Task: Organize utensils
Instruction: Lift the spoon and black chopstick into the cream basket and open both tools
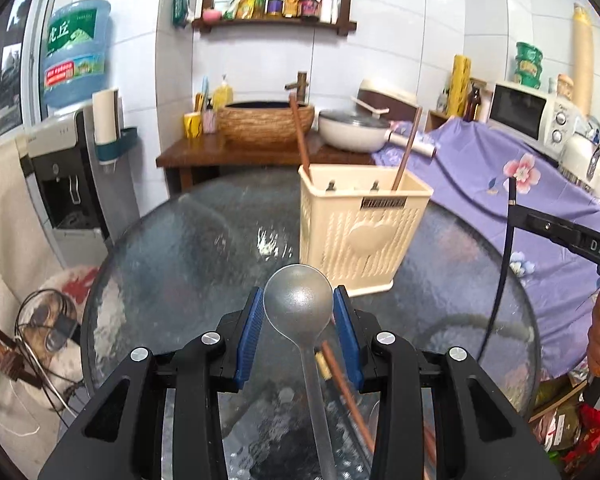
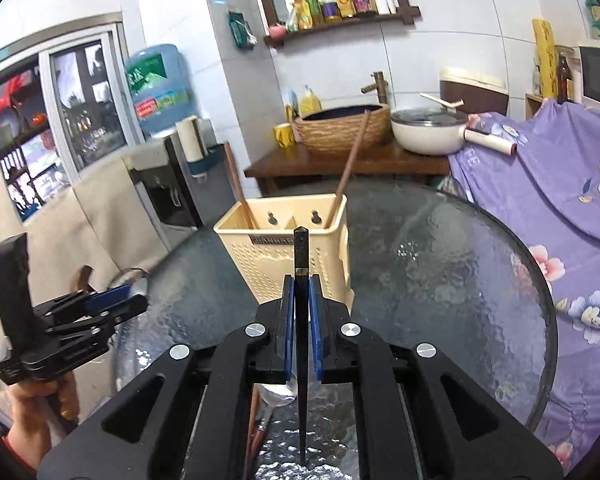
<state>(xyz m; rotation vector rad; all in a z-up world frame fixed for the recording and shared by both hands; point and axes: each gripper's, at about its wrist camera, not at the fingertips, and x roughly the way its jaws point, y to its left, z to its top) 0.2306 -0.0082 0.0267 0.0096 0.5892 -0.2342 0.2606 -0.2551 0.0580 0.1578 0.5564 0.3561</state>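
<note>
A cream utensil holder (image 1: 362, 226) stands on the round glass table (image 1: 188, 248), with two brown chopsticks (image 1: 300, 136) leaning in it; it also shows in the right wrist view (image 2: 284, 252). My left gripper (image 1: 299, 312) is shut on a metal spoon (image 1: 298, 306), bowl up, short of the holder. My right gripper (image 2: 301, 300) is shut on a black chopstick (image 2: 301, 256), held upright just in front of the holder. The black chopstick (image 1: 508, 240) also shows at right in the left wrist view. A brown chopstick (image 1: 348, 388) lies on the table below the left gripper.
A wooden side table (image 1: 260, 152) behind holds a woven basin (image 1: 266, 120) and a white pan (image 1: 354, 130). A purple flowered cloth (image 1: 520, 184) covers things at right. A water dispenser (image 1: 60, 168) stands at left. More utensils (image 2: 266, 412) lie under the right gripper.
</note>
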